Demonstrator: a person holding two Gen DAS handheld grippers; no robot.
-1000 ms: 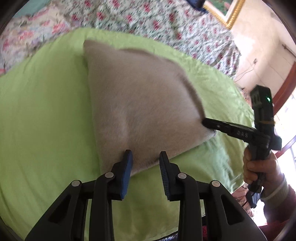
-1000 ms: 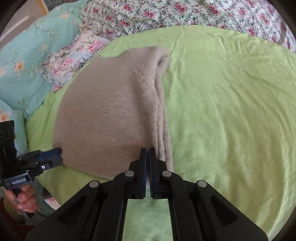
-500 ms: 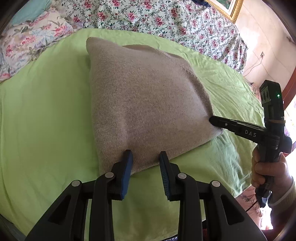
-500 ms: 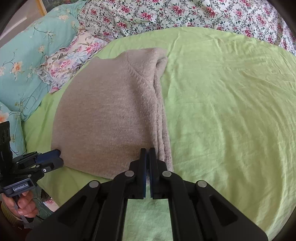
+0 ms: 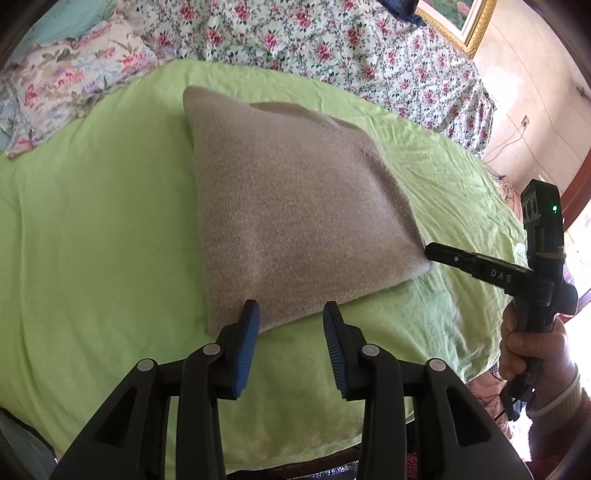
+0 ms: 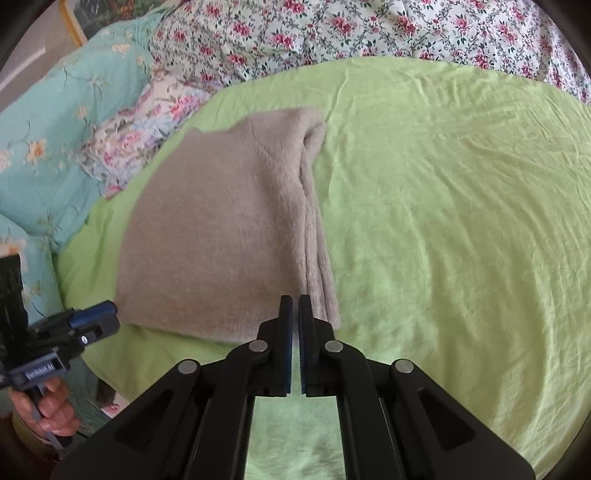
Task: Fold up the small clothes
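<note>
A folded beige knit garment (image 5: 295, 206) lies flat on the green sheet (image 5: 92, 229); it also shows in the right wrist view (image 6: 221, 229), with its stacked fold edges on its right side. My left gripper (image 5: 291, 314) is open and empty, its fingers just at the garment's near edge. My right gripper (image 6: 294, 306) is shut, its tips at the garment's near right corner; I cannot tell whether cloth is pinched. In the left wrist view the right gripper (image 5: 430, 251) touches that corner from the right.
Floral bedding (image 5: 332, 40) and pillows (image 6: 55, 147) lie behind and to the left of the sheet. A framed picture (image 5: 461, 22) leans at the back right. The sheet's near edge (image 5: 295, 450) drops off close to me.
Both grippers have drawn back and risen slightly, so the garment looks farther away. The garment has settled flat. The left gripper stays open and the right stays shut.
</note>
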